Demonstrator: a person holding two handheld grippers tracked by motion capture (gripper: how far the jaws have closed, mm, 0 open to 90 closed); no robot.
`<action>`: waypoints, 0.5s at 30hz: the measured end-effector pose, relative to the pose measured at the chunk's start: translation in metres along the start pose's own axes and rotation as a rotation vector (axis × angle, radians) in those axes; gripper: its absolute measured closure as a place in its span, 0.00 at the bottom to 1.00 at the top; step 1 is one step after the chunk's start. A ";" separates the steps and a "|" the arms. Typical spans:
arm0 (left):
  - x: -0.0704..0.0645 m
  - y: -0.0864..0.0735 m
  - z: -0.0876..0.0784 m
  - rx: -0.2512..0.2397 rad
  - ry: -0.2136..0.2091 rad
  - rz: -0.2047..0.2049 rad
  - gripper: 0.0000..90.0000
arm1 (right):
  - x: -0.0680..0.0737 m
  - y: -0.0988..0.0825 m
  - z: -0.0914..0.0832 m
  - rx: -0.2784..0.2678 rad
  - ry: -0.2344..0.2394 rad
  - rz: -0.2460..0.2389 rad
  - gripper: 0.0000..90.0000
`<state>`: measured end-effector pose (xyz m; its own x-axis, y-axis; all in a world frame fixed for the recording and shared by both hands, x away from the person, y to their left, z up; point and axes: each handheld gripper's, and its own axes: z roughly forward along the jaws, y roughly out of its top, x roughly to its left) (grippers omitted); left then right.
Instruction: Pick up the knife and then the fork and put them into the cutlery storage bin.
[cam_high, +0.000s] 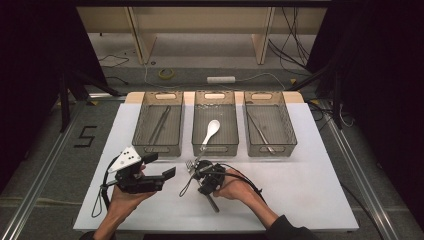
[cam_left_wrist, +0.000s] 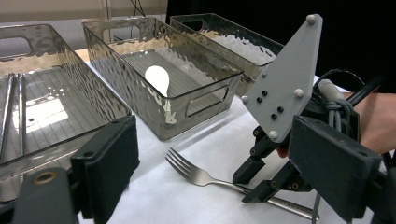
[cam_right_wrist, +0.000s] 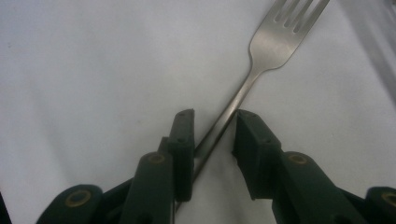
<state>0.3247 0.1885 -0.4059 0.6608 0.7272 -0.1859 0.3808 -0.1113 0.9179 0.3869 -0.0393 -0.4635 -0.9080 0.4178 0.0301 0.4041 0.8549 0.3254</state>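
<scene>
A metal fork (cam_high: 189, 165) lies on the white table (cam_high: 310, 190) in front of the middle bin, tines toward the bins. In the high view my right gripper (cam_high: 197, 172) is lowered over the fork's handle. In the right gripper view the right gripper (cam_right_wrist: 215, 115) stands open, one jaw on each side of the handle of the fork (cam_right_wrist: 243, 93), with a gap still showing. The left gripper view has the right gripper (cam_left_wrist: 245, 188) tipped down at the fork (cam_left_wrist: 201, 176). My left gripper (cam_high: 162, 165) is held to the left of the fork, open and empty.
Three clear bins stand in a row at the back. The left bin (cam_high: 157, 148) holds chopsticks (cam_high: 160, 122), the middle bin (cam_high: 215, 149) a white spoon (cam_high: 211, 130), the right bin (cam_high: 271, 149) a thin metal utensil (cam_high: 260, 130). Cables trail from both grippers.
</scene>
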 end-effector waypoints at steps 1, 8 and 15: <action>0.000 0.000 0.000 0.000 0.000 0.001 0.17 | 0.000 0.001 0.000 0.007 0.002 0.000 0.76; 0.000 0.000 -0.001 0.001 0.001 0.001 0.17 | -0.002 0.003 0.001 0.024 0.007 -0.007 0.78; 0.000 0.000 -0.001 -0.001 0.001 0.002 0.17 | -0.003 0.004 0.000 0.025 0.005 -0.006 0.82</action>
<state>0.3243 0.1892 -0.4055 0.6611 0.7274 -0.1838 0.3790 -0.1124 0.9185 0.3913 -0.0375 -0.4629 -0.9111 0.4109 0.0328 0.4010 0.8651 0.3015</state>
